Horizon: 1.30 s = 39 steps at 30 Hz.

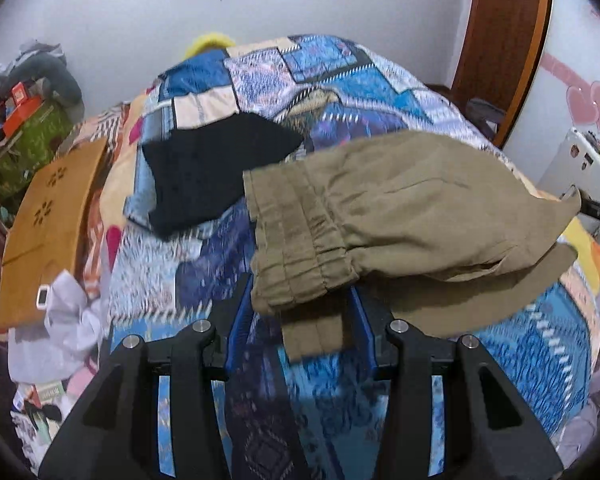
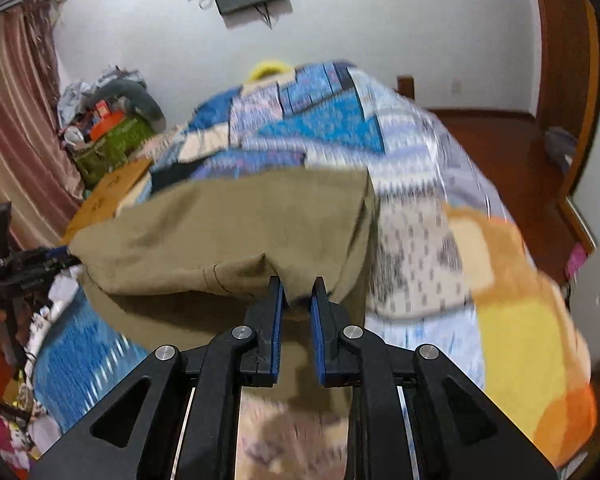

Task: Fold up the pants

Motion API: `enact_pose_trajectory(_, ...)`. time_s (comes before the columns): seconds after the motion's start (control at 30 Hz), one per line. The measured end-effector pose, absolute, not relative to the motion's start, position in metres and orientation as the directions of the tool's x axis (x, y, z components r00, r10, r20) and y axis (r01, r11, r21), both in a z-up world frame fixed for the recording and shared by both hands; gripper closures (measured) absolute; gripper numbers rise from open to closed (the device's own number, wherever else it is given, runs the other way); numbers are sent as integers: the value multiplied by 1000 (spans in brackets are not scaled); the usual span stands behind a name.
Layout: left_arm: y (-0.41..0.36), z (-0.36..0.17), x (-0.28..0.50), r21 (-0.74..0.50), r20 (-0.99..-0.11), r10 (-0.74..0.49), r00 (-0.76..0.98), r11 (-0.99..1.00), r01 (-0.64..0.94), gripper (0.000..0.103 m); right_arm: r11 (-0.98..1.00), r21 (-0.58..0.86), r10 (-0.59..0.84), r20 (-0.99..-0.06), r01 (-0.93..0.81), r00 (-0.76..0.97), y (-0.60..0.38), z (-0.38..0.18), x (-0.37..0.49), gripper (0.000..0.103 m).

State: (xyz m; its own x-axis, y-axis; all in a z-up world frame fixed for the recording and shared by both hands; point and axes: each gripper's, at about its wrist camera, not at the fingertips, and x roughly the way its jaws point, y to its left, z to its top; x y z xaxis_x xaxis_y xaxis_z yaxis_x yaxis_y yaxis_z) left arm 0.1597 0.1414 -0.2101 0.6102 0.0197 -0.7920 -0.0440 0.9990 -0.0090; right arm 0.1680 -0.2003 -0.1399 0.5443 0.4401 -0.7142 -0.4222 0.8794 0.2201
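Note:
Khaki pants (image 1: 400, 208) are held up above the patterned bed quilt (image 1: 300, 80), folded over, with the elastic waistband on the left. My left gripper (image 1: 300, 300) has its blue-padded jaws wide apart with the waistband hanging between them. In the right wrist view the pants (image 2: 220, 224) hang in front of me and my right gripper (image 2: 297, 284) is shut on a bunch of their lower edge. The right gripper also shows in the left wrist view (image 1: 596, 210) at the far end of the pants. The left gripper shows at the left of the right wrist view (image 2: 56, 258).
A folded black garment (image 1: 216, 168) lies on the quilt behind the pants. A wooden board (image 1: 48, 232) and white clothes (image 1: 60, 320) lie at the left bed edge. Clutter (image 1: 24, 120) is piled at the far left. A wooden door (image 1: 504, 40) stands at the right.

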Motion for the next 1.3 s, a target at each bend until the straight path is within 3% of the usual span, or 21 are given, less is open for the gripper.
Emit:
enact_pose_trajectory(0.27, 151, -203, 133, 12, -781, 63, 621, 996, -86, 58, 894, 173, 390, -752, -413, 532, -205, -153, 129, 87)
enact_pose_trajectory(0.43, 145, -165, 126, 43, -726, 73, 684, 997, -61, 54, 877, 169, 435, -678, -450, 593, -199, -120, 113, 87)
enact_pose_trajectory(0.5, 138, -154, 127, 64, -711, 79, 698, 997, -47, 28, 860, 176, 467, -646, -478, 603, -192, -106, 110, 81)
enact_pose_trajectory(0.57, 130, -149, 132, 109, -705, 121, 699, 992, -62, 13, 847, 170, 487, -630, -504, 605, -182, -100, 107, 69)
enact_pose_trajectory(0.6, 126, -149, 134, 118, -707, 117, 697, 992, -47, 12, 836, 160, 499, -622, -526, 604, -173, -96, 107, 65)
enact_pose_trajectory(0.67, 118, -155, 140, 139, -726, 109, 679, 990, -10, 11, 822, 141, 508, -618, -551, 600, -160, -94, 104, 43)
enact_pose_trajectory(0.73, 109, -164, 145, 181, -743, 124, 658, 983, 19, 11, 811, 119, 510, -625, -573, 591, -143, -98, 104, 33)
enact_pose_trajectory(1.13, 60, -216, 165, 378, -746, 183, 640, 908, 182, 11, 751, 136, 514, -735, -646, 443, -89, -153, 109, 32)
enact_pose_trajectory(1.3, 50, -209, 175, 326, -751, 95, 654, 914, 241, 11, 735, 130, 511, -751, -666, 418, -72, -164, 111, 32)
